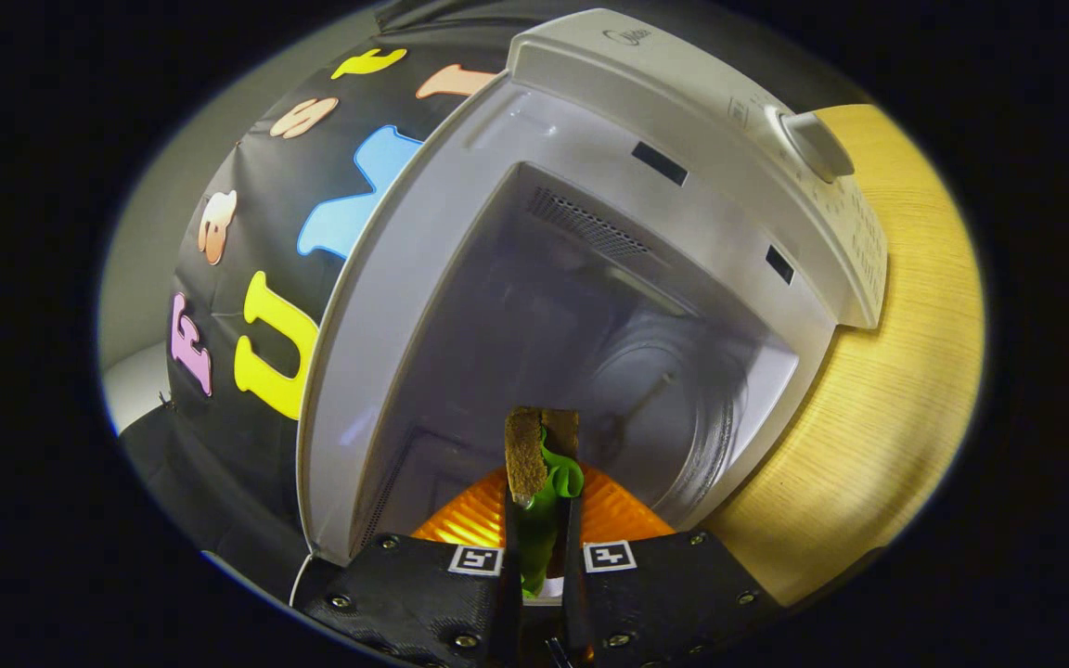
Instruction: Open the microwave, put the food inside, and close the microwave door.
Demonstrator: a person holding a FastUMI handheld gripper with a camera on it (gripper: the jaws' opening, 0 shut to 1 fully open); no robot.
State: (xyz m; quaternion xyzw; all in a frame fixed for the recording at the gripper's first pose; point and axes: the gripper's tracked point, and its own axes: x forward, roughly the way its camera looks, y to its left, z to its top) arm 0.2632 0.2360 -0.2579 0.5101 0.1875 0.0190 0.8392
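The white microwave stands open, and I look straight into its grey cavity. A glass turntable lies on the cavity floor. My gripper sits at the mouth of the cavity, shut on a piece of food: two brown slices with a green leaf between them. The food sticks out ahead of the fingertips toward the turntable. An orange ribbed thing shows right behind the fingers at the cavity's front edge; I cannot tell what it is.
The microwave's control panel with a round knob runs beside the cavity. The microwave rests on a light wooden tabletop. The booth's black cloth wall hangs on the far side of the microwave.
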